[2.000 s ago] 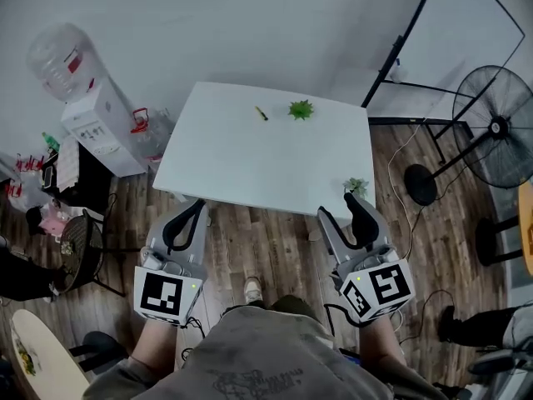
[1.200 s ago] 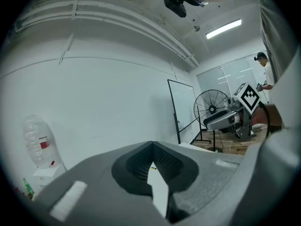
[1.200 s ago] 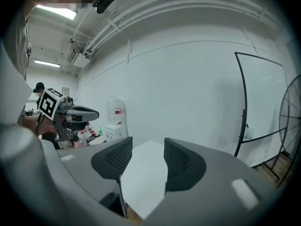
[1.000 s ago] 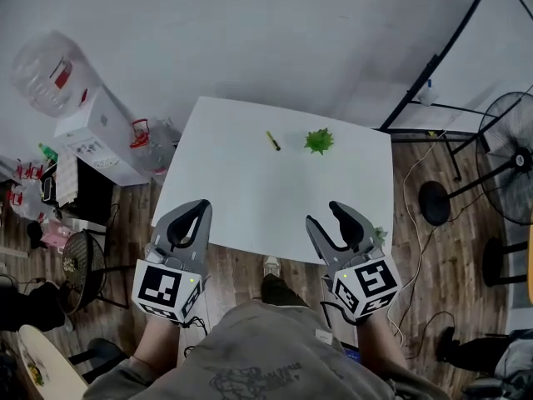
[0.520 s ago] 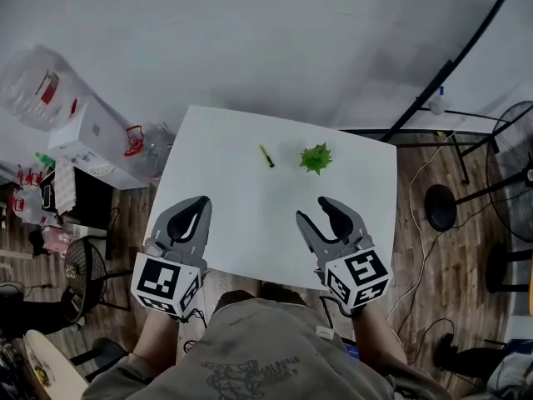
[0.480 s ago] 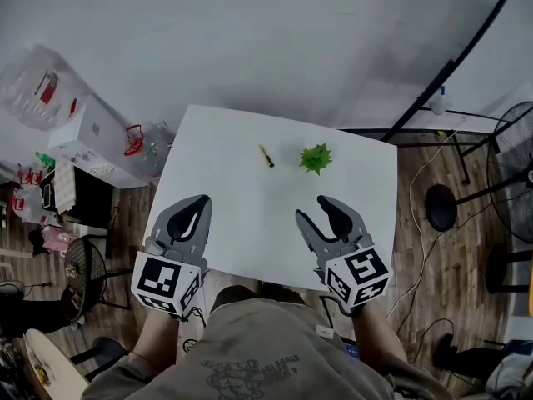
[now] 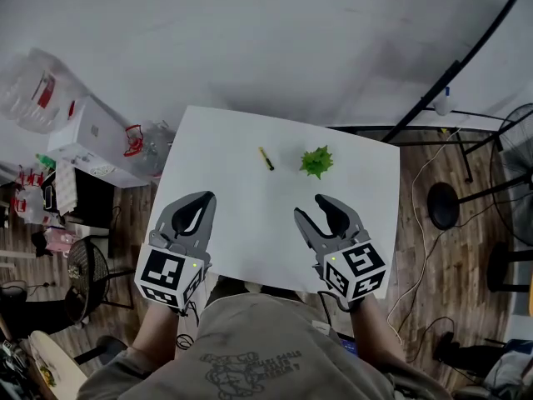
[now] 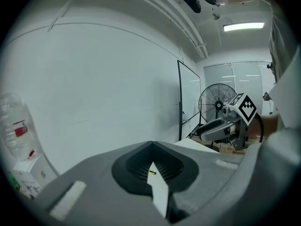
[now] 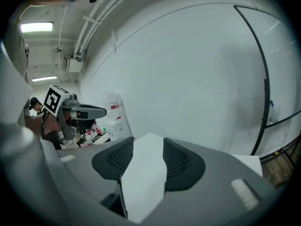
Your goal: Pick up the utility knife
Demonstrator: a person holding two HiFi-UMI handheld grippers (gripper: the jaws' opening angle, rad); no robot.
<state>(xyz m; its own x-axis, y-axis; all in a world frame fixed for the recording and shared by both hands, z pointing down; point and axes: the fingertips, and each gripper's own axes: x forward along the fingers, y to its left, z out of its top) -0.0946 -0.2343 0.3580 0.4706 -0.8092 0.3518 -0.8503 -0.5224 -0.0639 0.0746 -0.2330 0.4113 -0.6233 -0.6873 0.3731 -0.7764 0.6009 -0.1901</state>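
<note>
One utility knife (image 7: 266, 158) lies toward the far side of the single white table (image 7: 250, 240), near one green spiky plant (image 7: 316, 162) — a toy, perhaps. Bare tabletop separates it from two grippers over the near edge: left gripper (image 7: 206, 197) tips together, empty; right gripper (image 7: 311, 208) parted, empty.
</note>
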